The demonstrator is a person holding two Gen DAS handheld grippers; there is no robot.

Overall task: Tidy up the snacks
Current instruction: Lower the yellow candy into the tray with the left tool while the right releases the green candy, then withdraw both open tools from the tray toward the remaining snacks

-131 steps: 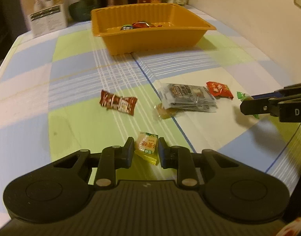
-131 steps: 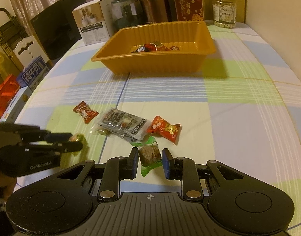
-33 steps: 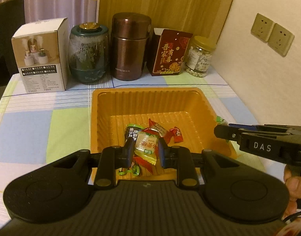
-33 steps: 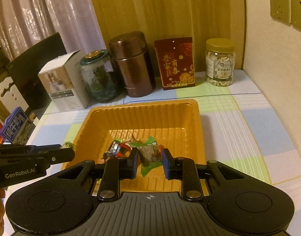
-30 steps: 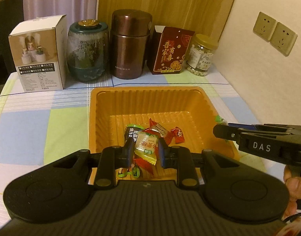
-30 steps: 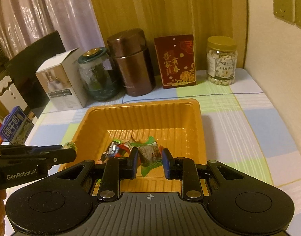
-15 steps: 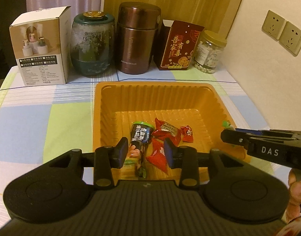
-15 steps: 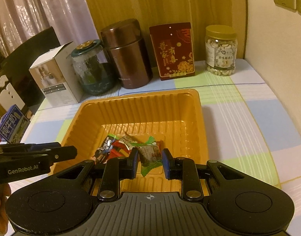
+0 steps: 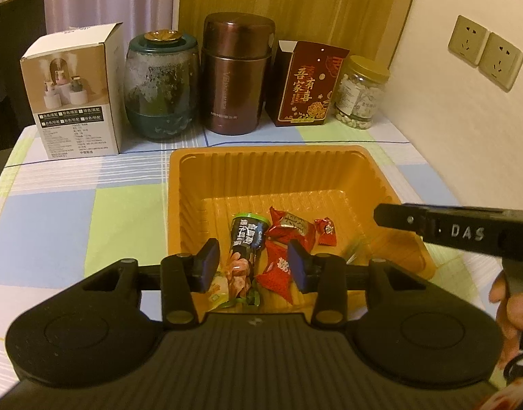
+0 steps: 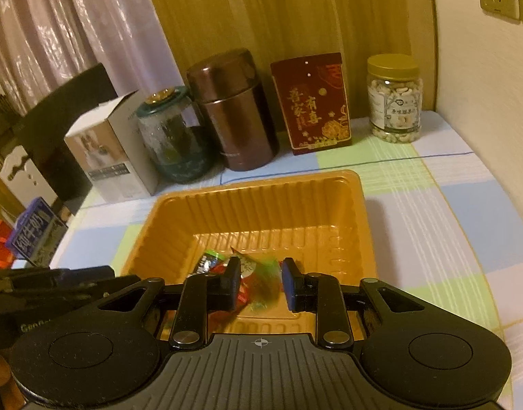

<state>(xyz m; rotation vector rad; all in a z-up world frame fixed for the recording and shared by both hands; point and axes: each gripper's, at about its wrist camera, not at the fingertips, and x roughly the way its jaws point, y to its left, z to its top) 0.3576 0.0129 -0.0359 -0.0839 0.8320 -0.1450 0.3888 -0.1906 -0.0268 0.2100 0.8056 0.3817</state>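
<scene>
Table [image 9: 73,225] under a checked cloth of blue, green and white squares, pushed against a cream wall with 2 sockets [image 9: 485,51]; wood panel and pale curtain behind. Along the back edge, left to right: white box [image 9: 75,92], green-lidded glass jar [image 9: 160,89], brown flask [image 9: 236,75], red box [image 9: 307,89] with gold characters, nut jar [image 9: 360,92] with gold lid.

Orange tray [image 9: 275,171], ribbed walls, sits mid-table in front of that row. Snacks lie in its near half: dark tube pack with green top [image 9: 246,235], red wrapper with a gold panel [image 9: 290,227], small red candy [image 9: 325,230], flat red packet [image 9: 277,271], yellow-green candy [image 9: 218,287] at the near wall. A green-wrapped candy [image 10: 261,273] shows as a blur below the right gripper; cannot tell whether it has landed.

Left gripper [image 9: 253,263] points down over the tray's near edge, jaws opening, fingers apart, nothing pinched; the snacks seen between them lie on the tray floor.

Right gripper [image 10: 261,283] is over the tray's near right part, jaws opening, pads clear of the blurred candy. In the left view it reaches in from the right, with a hand [image 9: 514,307] behind it.
</scene>
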